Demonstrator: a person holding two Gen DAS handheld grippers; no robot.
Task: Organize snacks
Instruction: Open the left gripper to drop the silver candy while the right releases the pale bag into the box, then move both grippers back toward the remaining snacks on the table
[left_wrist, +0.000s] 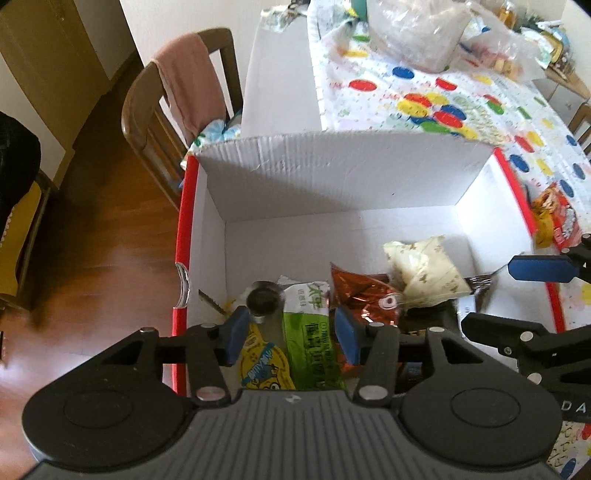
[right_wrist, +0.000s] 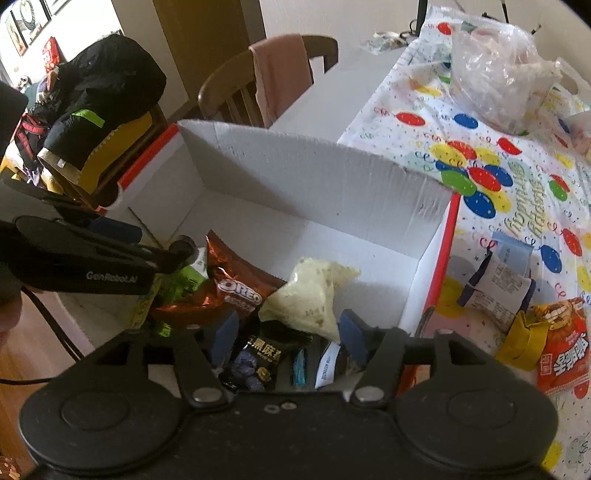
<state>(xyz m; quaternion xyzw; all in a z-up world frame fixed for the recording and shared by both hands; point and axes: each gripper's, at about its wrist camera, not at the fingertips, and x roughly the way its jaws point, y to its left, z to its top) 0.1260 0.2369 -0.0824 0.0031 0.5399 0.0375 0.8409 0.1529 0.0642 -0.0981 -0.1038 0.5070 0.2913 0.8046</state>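
White cardboard box (left_wrist: 332, 173) with red outer edges sits on the worktop (left_wrist: 436, 92), which has a balloon-print cloth; the snacks are piled at the box's near end. Left hand-held gripper (left_wrist: 291, 332) hangs over that pile, jaws partly apart with nothing clamped: the green packet (left_wrist: 310, 332) and yellow packet (left_wrist: 258, 365) lie below the gap, pads clear of them as far as the fisheye shows. Just beyond them are a small round dark-topped item (left_wrist: 264, 299), the orange-brown Oreo bag (left_wrist: 360, 295) and a cream packet (left_wrist: 424, 273).

Right hand-held gripper (right_wrist: 288, 336) is also part open over the box, holding nothing; a black packet (right_wrist: 258, 358) with gold print lies under the gap, the cream packet just ahead of it. Its blue pad (left_wrist: 539, 267) shows at the right edge of the left view.

Outside the box, on the cloth to the right: a red-orange snack bag (right_wrist: 561, 350), a yellow wrapper (right_wrist: 524, 339) and a blue-white packet (right_wrist: 502, 280). Clear plastic bag (right_wrist: 498, 70) at the far end. Wooden chair (left_wrist: 155, 110) with pink cloth (left_wrist: 188, 81) stands beyond the box.
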